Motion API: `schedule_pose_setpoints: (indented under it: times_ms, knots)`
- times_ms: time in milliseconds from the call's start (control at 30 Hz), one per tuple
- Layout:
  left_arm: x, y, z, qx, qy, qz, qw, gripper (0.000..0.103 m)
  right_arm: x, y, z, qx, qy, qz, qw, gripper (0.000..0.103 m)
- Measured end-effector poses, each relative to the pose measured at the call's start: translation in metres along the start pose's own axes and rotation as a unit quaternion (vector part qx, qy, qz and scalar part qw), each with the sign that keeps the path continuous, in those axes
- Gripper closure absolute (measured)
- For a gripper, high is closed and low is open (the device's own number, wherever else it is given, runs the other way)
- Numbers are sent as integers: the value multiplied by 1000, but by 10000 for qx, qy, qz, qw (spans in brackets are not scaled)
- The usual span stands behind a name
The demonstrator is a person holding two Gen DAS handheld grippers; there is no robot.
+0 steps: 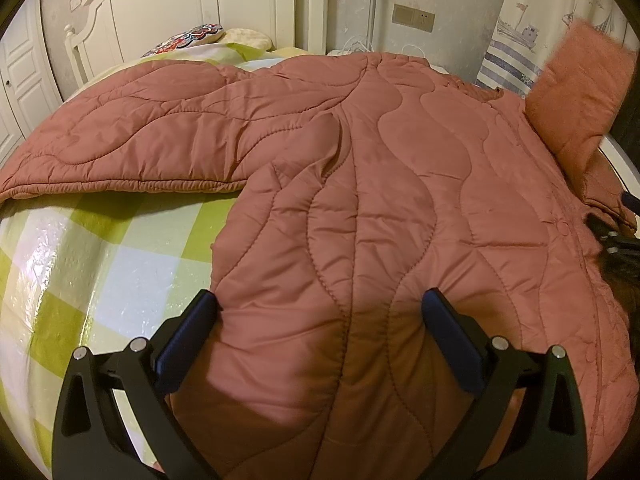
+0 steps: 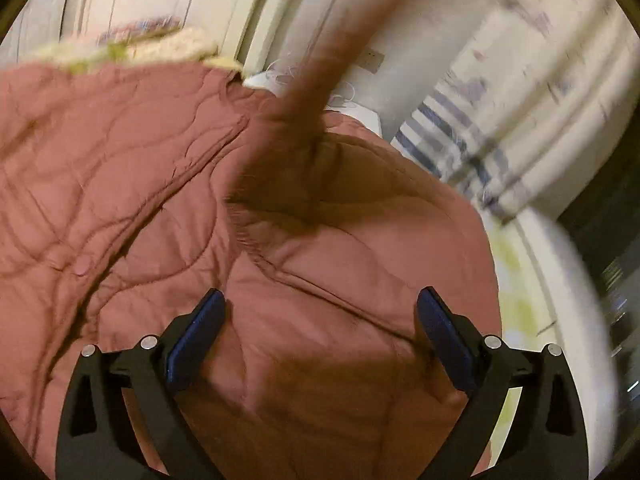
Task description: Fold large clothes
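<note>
Well, both claws (image 1: 320, 300) (image 2: 320, 300) wide over quilted jacket (image 1: 360, 200) on bed (image 1: 100, 260).

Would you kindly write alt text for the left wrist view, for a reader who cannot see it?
A quilted reddish-pink jacket lies spread on a bed with a green-and-white checked sheet, one sleeve stretched to the left. The open left gripper hovers over its near edge, and a white headboard stands behind.
</note>
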State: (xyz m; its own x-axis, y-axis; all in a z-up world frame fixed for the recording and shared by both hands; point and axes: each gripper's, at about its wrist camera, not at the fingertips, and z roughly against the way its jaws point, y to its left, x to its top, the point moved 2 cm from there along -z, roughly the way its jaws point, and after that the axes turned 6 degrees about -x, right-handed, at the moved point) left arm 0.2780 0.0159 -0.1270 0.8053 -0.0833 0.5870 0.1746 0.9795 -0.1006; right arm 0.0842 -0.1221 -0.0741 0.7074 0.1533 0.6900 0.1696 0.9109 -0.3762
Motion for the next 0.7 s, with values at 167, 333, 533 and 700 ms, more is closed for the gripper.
schedule_pose_setpoints:
  times_ms: [167,333,533,700]
  knots:
    - [0,0,0,4,-1,1,10000,2,-24,-46,20,516,-192,-1531,9867,10]
    - [0,0,1,25,9,-20,10000,2,-6,-98,-6,599,294,-2648,9620,11]
    - [1,0,0,61,14,-43,10000,2,35,-161,-48,364,248,-3192,9467,12]
    - [0,-4,1,131,5,-77,9999,2,100,-175,-84,86,18,-2554,9668,12]
